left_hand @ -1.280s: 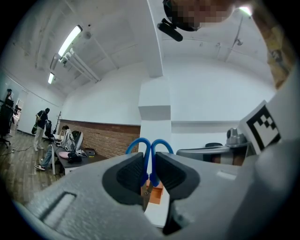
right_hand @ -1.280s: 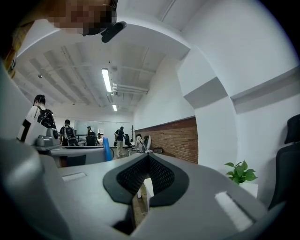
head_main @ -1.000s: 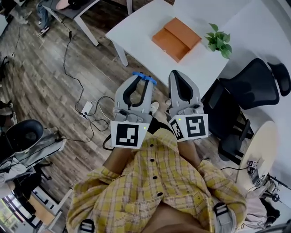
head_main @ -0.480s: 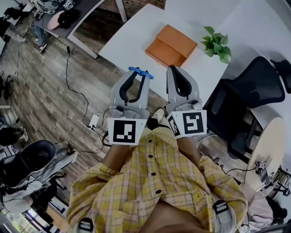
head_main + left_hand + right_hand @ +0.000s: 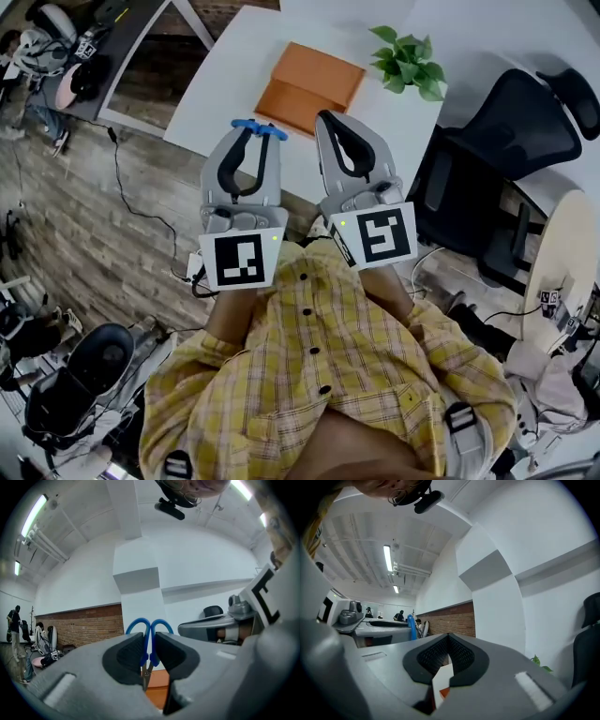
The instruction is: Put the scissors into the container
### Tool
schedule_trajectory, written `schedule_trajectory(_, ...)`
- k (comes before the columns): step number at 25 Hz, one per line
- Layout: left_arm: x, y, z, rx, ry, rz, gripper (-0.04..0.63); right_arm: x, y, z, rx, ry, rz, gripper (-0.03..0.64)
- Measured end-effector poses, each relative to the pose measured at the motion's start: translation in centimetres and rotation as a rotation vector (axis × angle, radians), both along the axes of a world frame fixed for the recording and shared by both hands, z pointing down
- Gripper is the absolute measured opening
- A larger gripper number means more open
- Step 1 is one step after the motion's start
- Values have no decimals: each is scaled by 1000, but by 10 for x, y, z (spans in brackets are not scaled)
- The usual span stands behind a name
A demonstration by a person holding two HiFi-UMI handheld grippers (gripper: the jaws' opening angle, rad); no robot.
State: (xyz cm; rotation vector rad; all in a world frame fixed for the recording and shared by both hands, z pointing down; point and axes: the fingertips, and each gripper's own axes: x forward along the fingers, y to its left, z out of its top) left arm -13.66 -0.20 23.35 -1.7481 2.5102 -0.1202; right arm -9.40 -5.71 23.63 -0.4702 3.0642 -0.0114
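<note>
My left claw (image 5: 255,139) is clamped on the blue scissors (image 5: 148,630), handles poking out past its tips. My right claw (image 5: 448,637) is pressed together, empty. The orange container (image 5: 309,80) lies on the white table (image 5: 220,80) just ahead of both tips

A white table (image 5: 220,89) stands on a brown wooden floor (image 5: 75,225). A small green plant (image 5: 408,61) sits on the table near its edge. A black chair (image 5: 506,141) is just beside the table. A round pale table (image 5: 562,253) is near the chair. Far off is a red brick wall (image 5: 89,625).
</note>
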Motion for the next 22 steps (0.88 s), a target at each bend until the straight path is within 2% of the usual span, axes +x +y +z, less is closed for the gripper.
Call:
schedule_trajectory(7,-23,-38,18,-67,-52,85,86,-14,-34,22,-43,41,92,6)
schedule_trajectory(13,-48,-74,29,-109,-88,249,86,-30,-63,27,-59,64,228,6)
schedule_trajectory(18,-66,-105,44,-172,-190,400,86,-41,-81,40,-80,98,343,6)
schedule_trajectory(22,-75,-126,64,-223,-233,491,86,-49,-92,56,-98,140,411,6)
